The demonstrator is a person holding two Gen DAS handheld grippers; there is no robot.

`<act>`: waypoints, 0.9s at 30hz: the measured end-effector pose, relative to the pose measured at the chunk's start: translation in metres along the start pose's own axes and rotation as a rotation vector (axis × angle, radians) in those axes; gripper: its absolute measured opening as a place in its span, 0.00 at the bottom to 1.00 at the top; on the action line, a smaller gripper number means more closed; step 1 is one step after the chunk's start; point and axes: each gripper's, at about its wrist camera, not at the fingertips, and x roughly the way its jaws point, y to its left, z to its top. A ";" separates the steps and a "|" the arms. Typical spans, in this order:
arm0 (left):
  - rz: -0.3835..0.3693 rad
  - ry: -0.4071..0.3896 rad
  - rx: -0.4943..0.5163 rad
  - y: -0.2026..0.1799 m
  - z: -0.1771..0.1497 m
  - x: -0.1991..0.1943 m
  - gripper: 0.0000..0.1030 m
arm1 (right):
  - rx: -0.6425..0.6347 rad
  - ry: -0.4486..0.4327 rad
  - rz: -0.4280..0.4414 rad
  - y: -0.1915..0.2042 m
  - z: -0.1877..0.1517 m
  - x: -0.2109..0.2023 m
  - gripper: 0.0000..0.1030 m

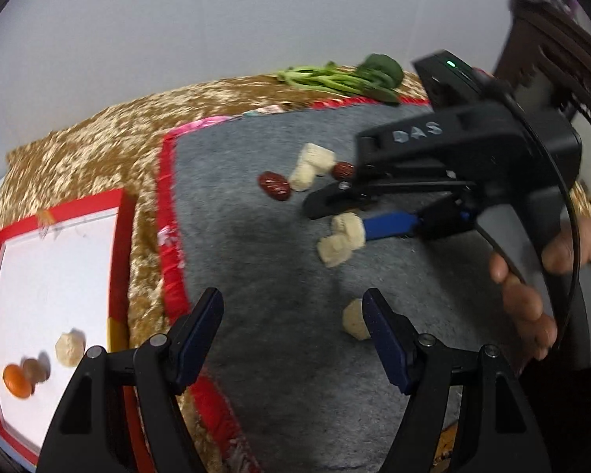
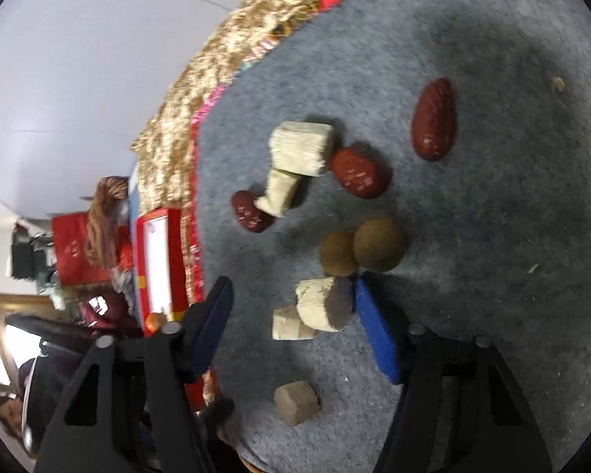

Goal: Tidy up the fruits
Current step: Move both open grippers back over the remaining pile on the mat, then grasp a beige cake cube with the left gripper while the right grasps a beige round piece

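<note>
1. Pale cut pieces [image 2: 321,309], on grey mat [image 2: 472,236]: judged light, firm, crumbly; best taken across flat sides.
2. Red dates [image 2: 433,120]: scattered nearby, judged small and slippery.
3. Right claw [image 2: 295,327]: wide, empty, flanking pieces.
4. Left claw [image 1: 293,327]: wide, empty.
5. Red-rimmed tray [image 1: 118,236]: left of mat, fruit held.

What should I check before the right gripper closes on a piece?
1. Right gripper open: ok.
2. Pale cut chunk between its fingers: ok.
3. Only one item in the gap: not ok, a smaller chunk touches it.
4. Brown round fruits clear of the blue pad: cannot tell.
5. Left gripper open, out of the way: ok.
6. Red-rimmed tray has room: ok.
</note>
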 end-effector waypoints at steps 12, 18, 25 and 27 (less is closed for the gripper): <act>-0.095 0.047 0.104 -0.027 0.003 0.019 0.35 | -0.038 -0.002 -0.061 -0.012 -0.003 -0.009 0.27; -0.146 0.060 0.101 -0.029 0.005 0.027 0.24 | -0.075 -0.022 -0.075 -0.012 -0.005 -0.021 0.27; -0.155 0.080 0.098 -0.037 0.007 0.035 0.25 | -0.085 -0.029 -0.103 -0.020 -0.005 -0.031 0.27; -0.155 0.082 0.100 -0.036 0.007 0.035 0.25 | -0.113 -0.020 -0.128 -0.018 -0.007 -0.030 0.27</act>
